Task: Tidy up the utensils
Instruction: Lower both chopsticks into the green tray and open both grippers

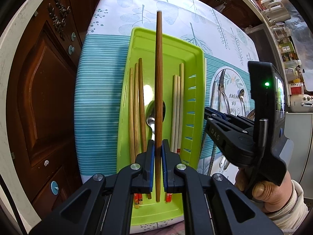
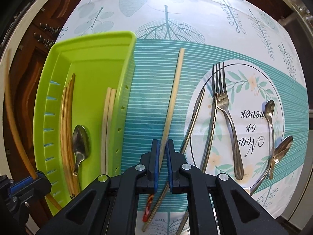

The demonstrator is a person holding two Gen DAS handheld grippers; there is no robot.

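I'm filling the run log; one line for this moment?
left gripper: holds brown chopstick | right gripper: grips pale chopstick

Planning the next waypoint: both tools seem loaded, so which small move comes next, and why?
Probably lower the left tool into the green tray and release. It is shut on a dark wooden chopstick already held above the tray, in line with those inside. The right tool is shut on a pale chopstick on the tablecloth beside the tray.
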